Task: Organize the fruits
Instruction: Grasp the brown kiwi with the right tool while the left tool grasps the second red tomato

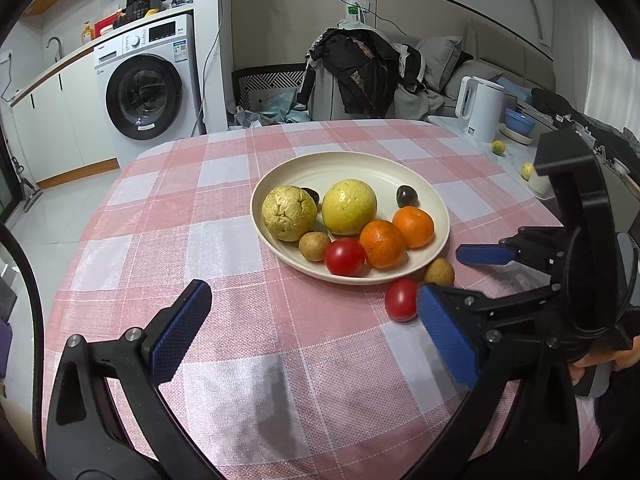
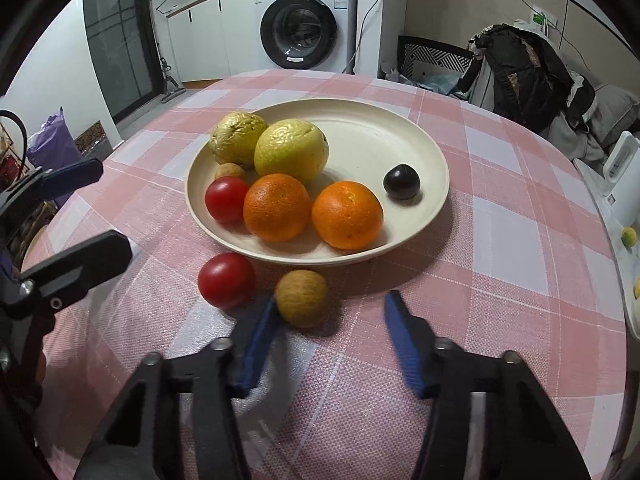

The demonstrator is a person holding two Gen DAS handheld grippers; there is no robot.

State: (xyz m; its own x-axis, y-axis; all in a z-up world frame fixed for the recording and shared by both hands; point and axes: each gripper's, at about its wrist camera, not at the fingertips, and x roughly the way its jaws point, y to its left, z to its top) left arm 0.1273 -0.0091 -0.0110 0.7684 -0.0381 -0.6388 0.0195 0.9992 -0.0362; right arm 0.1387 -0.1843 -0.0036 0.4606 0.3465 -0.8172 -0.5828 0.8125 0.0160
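Note:
A cream plate (image 1: 352, 160) (image 2: 372, 128) on the pink checked tablecloth holds a wrinkled yellow fruit (image 1: 289, 213), a smooth yellow fruit (image 2: 291, 150), two oranges (image 2: 277, 207) (image 2: 346, 214), a tomato (image 2: 226, 199), a small brown fruit (image 1: 314, 245) and a dark plum (image 2: 401, 181). Beside the plate's near rim lie a second tomato (image 1: 401, 299) (image 2: 226, 280) and a brown round fruit (image 1: 439, 272) (image 2: 302, 298). My right gripper (image 2: 331, 300) is open around the brown fruit, which sits close to its left finger. My left gripper (image 1: 312, 292) (image 2: 114, 208) is open and empty, its right pad just beside the loose tomato.
A white kettle (image 1: 480, 108), a blue bowl (image 1: 519, 120) and two small yellow fruits (image 1: 498, 147) sit on a side counter to the right. A chair draped with dark clothes (image 1: 360, 68) stands behind the table. A washing machine (image 2: 308, 20) is beyond the far edge.

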